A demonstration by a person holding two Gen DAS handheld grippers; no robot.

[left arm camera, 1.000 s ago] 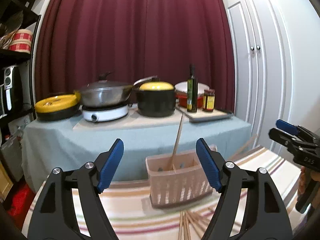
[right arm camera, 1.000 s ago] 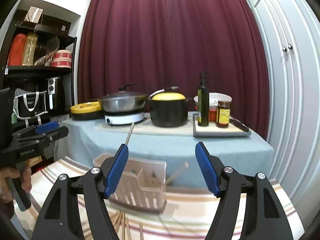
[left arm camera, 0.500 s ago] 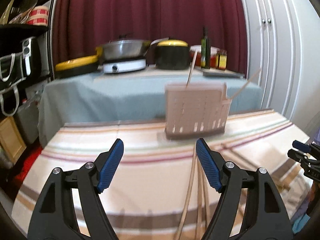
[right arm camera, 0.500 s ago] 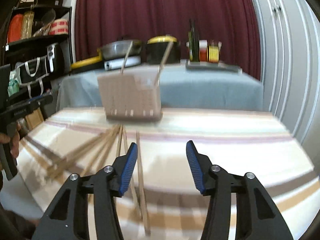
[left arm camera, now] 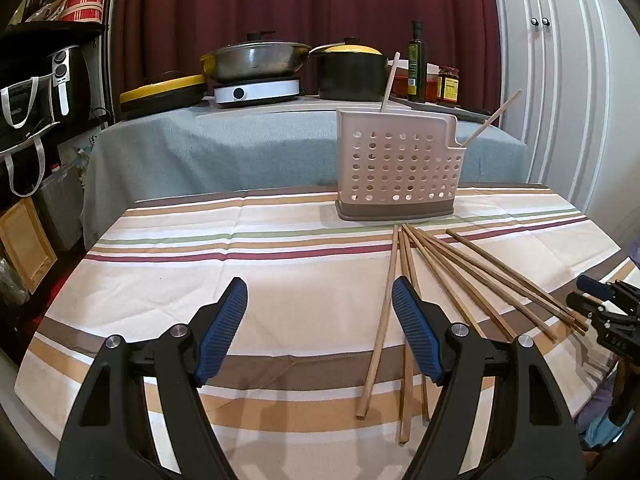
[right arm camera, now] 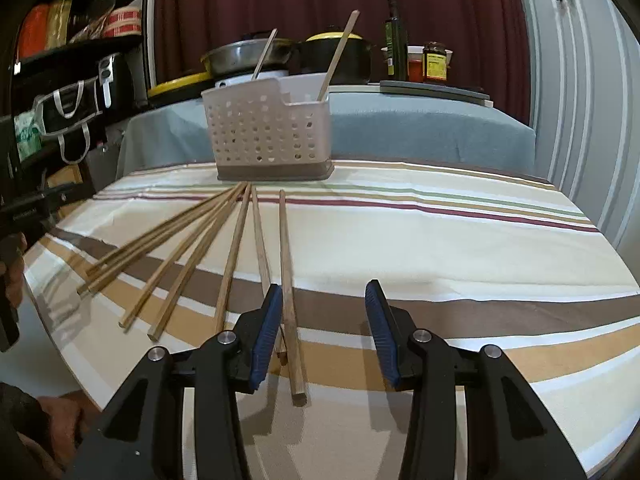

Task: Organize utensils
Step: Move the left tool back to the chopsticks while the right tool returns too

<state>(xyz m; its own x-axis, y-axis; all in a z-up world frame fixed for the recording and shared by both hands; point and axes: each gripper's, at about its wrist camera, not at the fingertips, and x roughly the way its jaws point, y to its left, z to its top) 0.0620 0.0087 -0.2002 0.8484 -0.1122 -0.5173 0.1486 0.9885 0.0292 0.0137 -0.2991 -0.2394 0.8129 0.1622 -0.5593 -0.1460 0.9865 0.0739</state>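
A pale perforated utensil holder [left arm camera: 398,168] [right arm camera: 268,138] stands at the far side of the striped table, with two wooden chopsticks [right arm camera: 338,56] leaning out of it. Several loose wooden chopsticks [left arm camera: 460,280] [right arm camera: 236,252] fan out on the cloth in front of it. My left gripper [left arm camera: 318,320] hovers open over the cloth, left of the fan; nothing is between its fingers. My right gripper [right arm camera: 324,326] is open and low, with the rightmost chopstick [right arm camera: 289,292] lying just inside its left finger [right arm camera: 266,334]. The right gripper also shows at the left wrist view's right edge [left arm camera: 600,300].
The striped tablecloth [left arm camera: 240,272] [right arm camera: 460,248] covers a round table. Behind it a grey-covered counter [left arm camera: 224,148] carries pots, a hot plate, bottles and jars. A dark shelf [left arm camera: 36,80] stands at the left, white cupboard doors [left arm camera: 560,80] at the right.
Both grippers have pulled back from the holder and dropped low over the table. The right gripper's jaws have narrowed somewhat and now sit at the near ends of the chopsticks.
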